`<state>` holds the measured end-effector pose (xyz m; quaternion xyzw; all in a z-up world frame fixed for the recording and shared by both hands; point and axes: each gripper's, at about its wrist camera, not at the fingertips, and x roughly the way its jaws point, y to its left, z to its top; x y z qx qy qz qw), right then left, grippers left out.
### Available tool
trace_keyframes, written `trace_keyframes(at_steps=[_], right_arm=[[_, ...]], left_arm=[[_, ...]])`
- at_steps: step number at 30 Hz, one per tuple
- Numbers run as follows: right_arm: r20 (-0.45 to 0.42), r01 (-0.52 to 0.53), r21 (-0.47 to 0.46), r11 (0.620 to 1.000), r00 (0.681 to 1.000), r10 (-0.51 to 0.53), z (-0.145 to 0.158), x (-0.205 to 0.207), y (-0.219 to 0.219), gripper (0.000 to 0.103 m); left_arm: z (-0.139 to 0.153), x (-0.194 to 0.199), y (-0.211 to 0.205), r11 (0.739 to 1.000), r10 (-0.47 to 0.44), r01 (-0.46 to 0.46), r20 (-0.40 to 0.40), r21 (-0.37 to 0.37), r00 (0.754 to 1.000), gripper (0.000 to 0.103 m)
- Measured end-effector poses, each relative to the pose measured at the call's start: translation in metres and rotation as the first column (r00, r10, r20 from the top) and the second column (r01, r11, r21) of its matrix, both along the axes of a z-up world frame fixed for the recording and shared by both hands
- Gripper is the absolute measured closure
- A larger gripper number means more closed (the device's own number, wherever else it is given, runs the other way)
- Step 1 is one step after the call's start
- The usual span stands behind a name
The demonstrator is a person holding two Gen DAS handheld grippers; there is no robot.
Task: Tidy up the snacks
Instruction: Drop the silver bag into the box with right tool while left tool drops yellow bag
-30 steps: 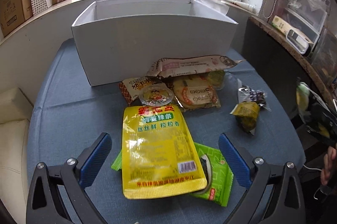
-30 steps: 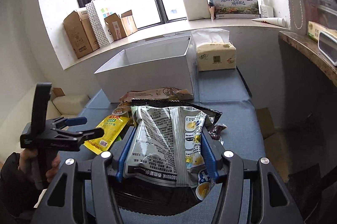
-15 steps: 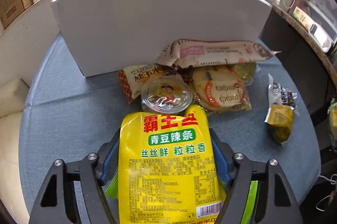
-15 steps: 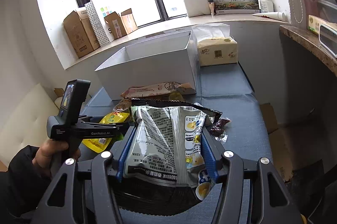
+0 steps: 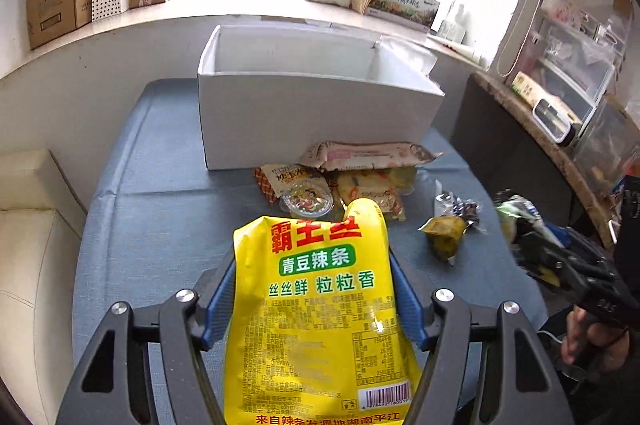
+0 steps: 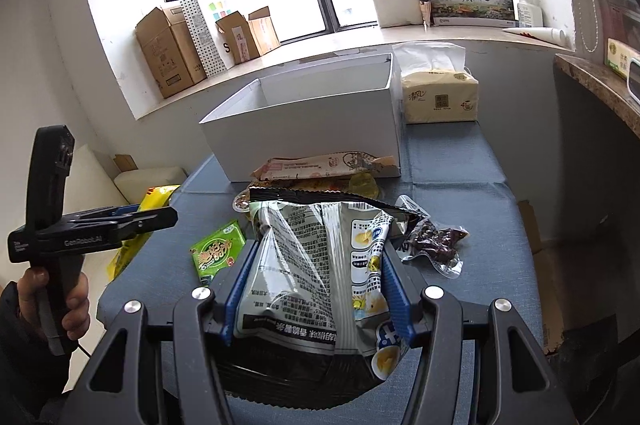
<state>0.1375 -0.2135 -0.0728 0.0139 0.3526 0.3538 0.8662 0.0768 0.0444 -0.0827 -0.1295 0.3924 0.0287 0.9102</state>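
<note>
My left hand-held gripper [image 5: 312, 305] is closing on the yellow pouch [image 5: 320, 313]; my right hand-held gripper [image 6: 316, 289] grips a silver bag [image 6: 316, 265] above the blue worktop [image 6: 460, 193], with the windowsill [image 6: 360, 45] beyond.

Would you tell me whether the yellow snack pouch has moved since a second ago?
Yes. The yellow snack pouch, gripped by the closing left gripper, has risen off the blue tablecloth toward the white box.

glossy yellow plastic pouch [image 5: 320, 309]; crinkled, shiny silver foil bag [image 6: 316, 265]; matt white cardboard box [image 5: 312, 113]; matt blue woven cloth on the table [image 5: 160, 225]; brown corrugated cartons [image 6: 168, 53]; clear plastic jelly cup [image 5: 307, 200].
</note>
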Motion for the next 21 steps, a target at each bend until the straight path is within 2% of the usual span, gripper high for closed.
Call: trace_keyframes(at_steps=[4,9,15,19,21], right_arm=[[0.034,-0.047,-0.017,0.999,0.998,0.048,0.010,0.008,0.019,0.040],[0.064,-0.090,0.000,0.996,0.994,0.090,0.033,0.040,0.045,0.040],[0.069,-0.079,0.039,0.996,0.995,0.076,0.067,0.113,0.078,0.040],[0.026,-0.050,0.024,0.998,0.998,0.050,0.074,0.172,0.105,0.040],[0.015,-0.026,-0.029,0.999,1.000,0.026,0.071,0.197,0.119,0.040]], left_arm=[[0.018,0.008,0.000,1.000,-0.011,0.010,0.035,0.024,0.999,0.030],[0.049,0.037,0.004,0.997,-0.039,0.033,0.100,0.065,0.994,0.030],[0.087,0.109,0.025,0.997,-0.037,0.026,0.158,0.076,0.987,0.030],[0.095,0.171,0.042,0.995,-0.018,0.004,0.145,0.100,0.989,0.030],[0.092,0.199,0.053,0.997,-0.005,-0.003,0.116,0.074,0.993,0.030]])
